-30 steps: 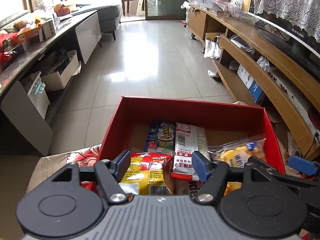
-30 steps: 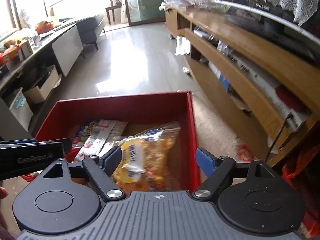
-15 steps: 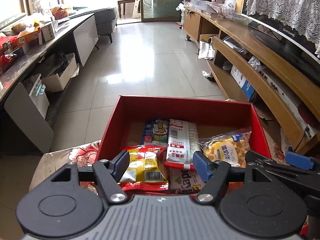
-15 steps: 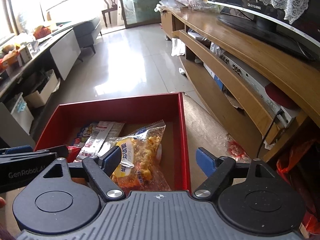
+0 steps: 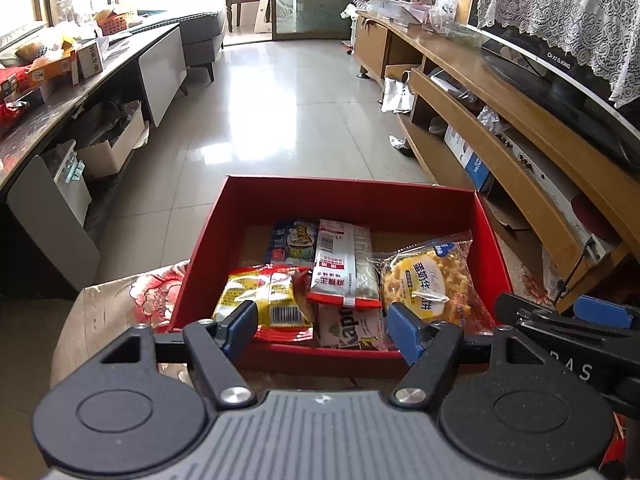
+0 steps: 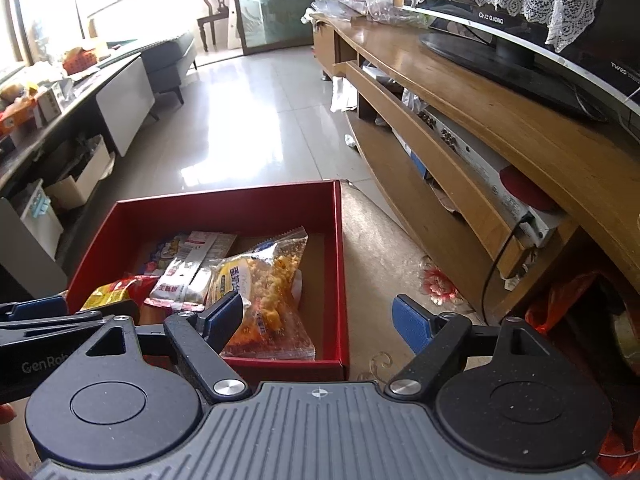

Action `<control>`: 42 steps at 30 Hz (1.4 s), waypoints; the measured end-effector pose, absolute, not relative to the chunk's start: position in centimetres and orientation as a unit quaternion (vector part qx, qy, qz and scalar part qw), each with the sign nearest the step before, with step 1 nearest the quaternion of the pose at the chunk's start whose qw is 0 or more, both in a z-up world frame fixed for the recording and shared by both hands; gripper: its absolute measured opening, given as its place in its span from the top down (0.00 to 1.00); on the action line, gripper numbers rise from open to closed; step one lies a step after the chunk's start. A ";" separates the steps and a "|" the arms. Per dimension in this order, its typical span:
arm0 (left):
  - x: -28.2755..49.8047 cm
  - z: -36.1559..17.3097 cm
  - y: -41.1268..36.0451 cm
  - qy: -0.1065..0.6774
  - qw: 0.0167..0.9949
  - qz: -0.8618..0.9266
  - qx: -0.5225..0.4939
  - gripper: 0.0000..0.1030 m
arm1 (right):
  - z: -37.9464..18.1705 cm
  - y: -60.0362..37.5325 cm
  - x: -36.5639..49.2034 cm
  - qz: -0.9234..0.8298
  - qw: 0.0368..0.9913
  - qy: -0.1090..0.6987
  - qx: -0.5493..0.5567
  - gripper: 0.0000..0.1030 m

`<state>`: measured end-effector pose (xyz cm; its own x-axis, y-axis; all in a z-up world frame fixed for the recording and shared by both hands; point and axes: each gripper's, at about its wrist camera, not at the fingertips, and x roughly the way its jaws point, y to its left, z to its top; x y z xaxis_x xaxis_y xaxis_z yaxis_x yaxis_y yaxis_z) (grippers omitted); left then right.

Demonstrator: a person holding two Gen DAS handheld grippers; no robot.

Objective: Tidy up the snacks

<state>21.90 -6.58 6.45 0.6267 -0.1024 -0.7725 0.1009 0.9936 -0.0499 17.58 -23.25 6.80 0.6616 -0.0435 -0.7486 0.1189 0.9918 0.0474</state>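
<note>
A red box [image 5: 348,190] sits on a floral-covered surface and holds several snack packets. Among them are a yellow and red packet [image 5: 262,300], a white and red packet [image 5: 344,264], a blue packet [image 5: 294,240] and a clear bag of yellow puffs [image 5: 424,284]. My left gripper [image 5: 322,328] hovers open over the box's near wall, nothing between its pads. My right gripper [image 6: 318,320] stands open above the box's near right corner [image 6: 338,360], with the clear bag [image 6: 264,280] beyond its left finger. Each gripper shows at the edge of the other's view.
A long wooden TV stand [image 6: 480,92] with a television [image 6: 520,32] runs along the right. A dark counter [image 5: 60,96] with boxes lines the left. Shiny tiled floor [image 5: 280,112] lies beyond the box. An orange bag [image 6: 560,308] sits low right.
Both grippers have drawn back and risen from the box, so its near wall and more of the packets now show. No snack has moved.
</note>
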 end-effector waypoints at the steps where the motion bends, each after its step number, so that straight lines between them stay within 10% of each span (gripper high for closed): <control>1: 21.8 6.5 -6.5 0.429 0.901 -0.058 -0.002 0.34 | 6.8 -23.2 17.4 -0.045 0.910 0.410 0.046 0.16; 42: 16.1 2.4 -9.9 0.514 0.847 -0.135 -0.005 0.30 | -0.9 -25.1 8.6 0.034 0.833 0.552 -0.016 0.15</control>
<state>16.14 -9.89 2.35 0.4360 -0.2347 -0.8688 0.2242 0.9633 -0.1477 8.62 -25.11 -0.92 0.3878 0.0388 -0.9209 -0.0745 0.9972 0.0106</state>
